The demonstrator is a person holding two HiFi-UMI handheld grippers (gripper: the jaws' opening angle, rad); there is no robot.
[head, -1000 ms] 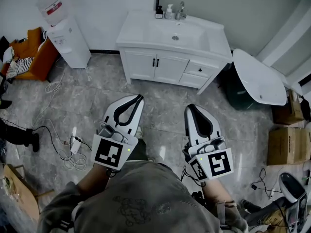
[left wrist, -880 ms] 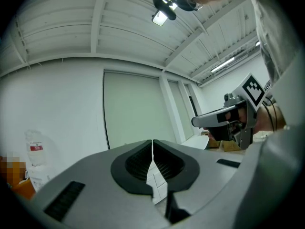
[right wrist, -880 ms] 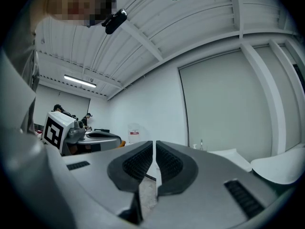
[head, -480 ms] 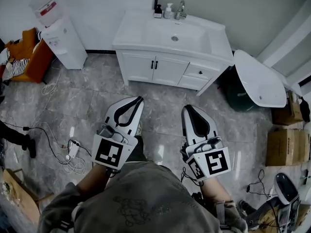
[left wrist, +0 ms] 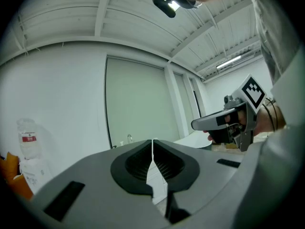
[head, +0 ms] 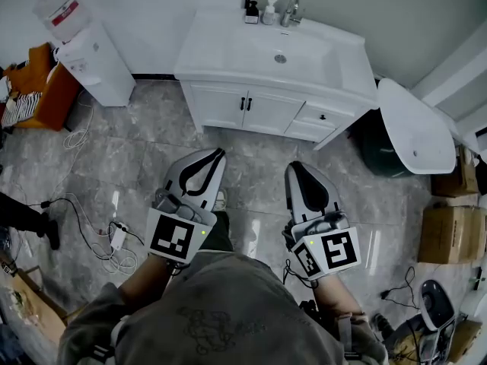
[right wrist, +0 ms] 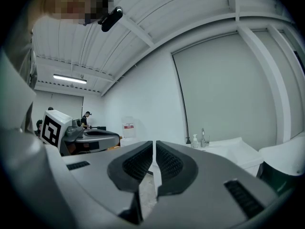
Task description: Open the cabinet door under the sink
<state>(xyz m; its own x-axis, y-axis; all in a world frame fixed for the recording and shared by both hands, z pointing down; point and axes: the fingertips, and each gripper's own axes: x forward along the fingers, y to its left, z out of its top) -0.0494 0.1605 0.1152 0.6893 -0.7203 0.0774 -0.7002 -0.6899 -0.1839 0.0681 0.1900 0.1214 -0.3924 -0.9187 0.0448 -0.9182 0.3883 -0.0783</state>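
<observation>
The white sink cabinet [head: 228, 73] stands against the far wall in the head view. Under the basin its two doors [head: 266, 112] are closed, with a pair of black handles [head: 245, 103] at the seam. To their right are small drawers [head: 323, 116]. My left gripper [head: 220, 152] and right gripper [head: 292, 166] hang side by side over the tiled floor, well short of the cabinet and pointing toward it. Both are shut with nothing between the jaws. In the right gripper view the basin top [right wrist: 228, 149] shows beyond the shut right gripper [right wrist: 154, 143].
A water dispenser [head: 84, 48] and an orange seat [head: 42, 90] stand at the left. Cables and a power strip [head: 114, 238] lie on the floor at the left. A white oval tub [head: 415, 128] and cardboard boxes [head: 449, 234] are at the right. Soap bottles [head: 270, 10] stand by the faucet.
The cabinet has come closer and larger in the head view as both grippers moved forward toward it together. The jaws have stayed shut.
</observation>
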